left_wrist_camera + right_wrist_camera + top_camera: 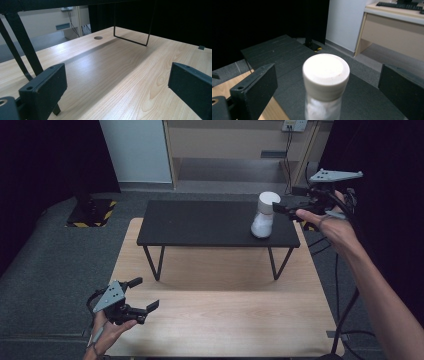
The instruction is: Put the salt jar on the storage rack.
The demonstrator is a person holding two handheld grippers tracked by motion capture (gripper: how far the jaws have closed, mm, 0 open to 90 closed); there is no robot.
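Lining up on the white-capped bottle [264, 215], I have the right tool [282, 210] at about two o'clock in the high view, level with the cap and just beside it, jaws spread wide. In the right tool's own view the bottle [325, 82] stands upright between the two black pads [255, 85], with a clear gap on either side, so nothing is pinched. The bottle sits on the small black raised surface [200, 222], near its right end, and that in turn stands on the wooden surface [225, 320]. I judge this to be the approach to a grasp, or just as possibly a release; the frames alone cannot tell me which. If a grasp is next, I would keep the pads centred on the neck below the cap and close evenly, since the bottle is tall, narrow and easy to tip. My left tool [142, 307] waits at seven o'clock, low over the wooden surface, its jaws also spread and empty.
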